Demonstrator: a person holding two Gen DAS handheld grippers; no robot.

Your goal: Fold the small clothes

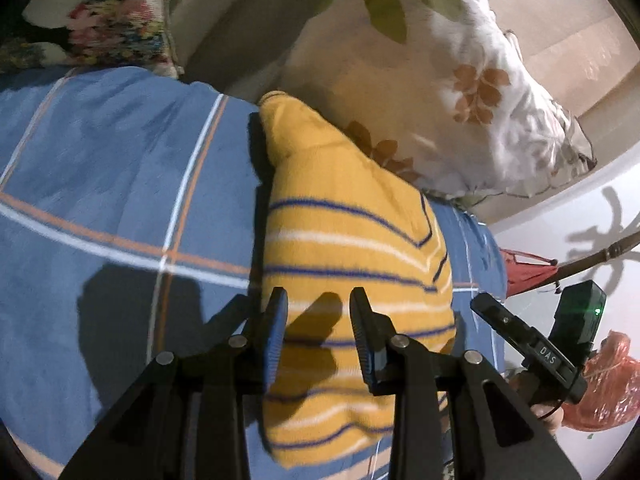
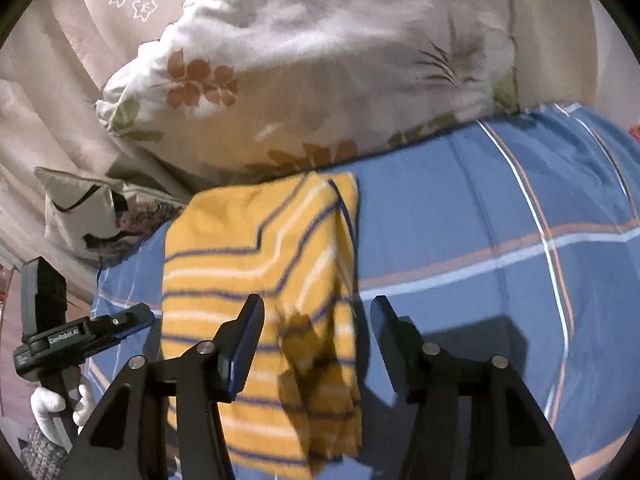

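yellow striped shirt (image 1: 352,264) lies folded into a long narrow bundle on the blue plaid sheet (image 1: 120,184), stretching straight ahead of both sets of jaws. left gripper (image 1: 318,300) hovers over the near half of it, jaws parted a little, nothing between them but shadow; seems clear of the cloth, though hard to tell. right gripper (image 2: 318,308) stands wider open, empty too, left finger over the stripes, right finger out over bare sheet, so the shirt's right edge falls between the jaws.

looks like soft knit: light, limp, no stiffness at all, likely to sag and unroll if lifted by one layer. not slippery, not fragile. best taken at a thick folded edge, pinching all layers at once; the doubled flap near the right jaws looks like the handiest spot, with the near end as a second hold for the left.

beyond the far tip, a big floral pillow (image 2: 304,80) touches or just overlaps the shirt's end, leaving little room for a fold forward. dark-patterned cushion (image 1: 104,28) sits far left of the left jaws, well apart. curtain (image 2: 52,92) hangs behind. red crinkly plastic (image 1: 600,392) shows off the bed to the right of the left jaws, near the right gripper, out of the way.
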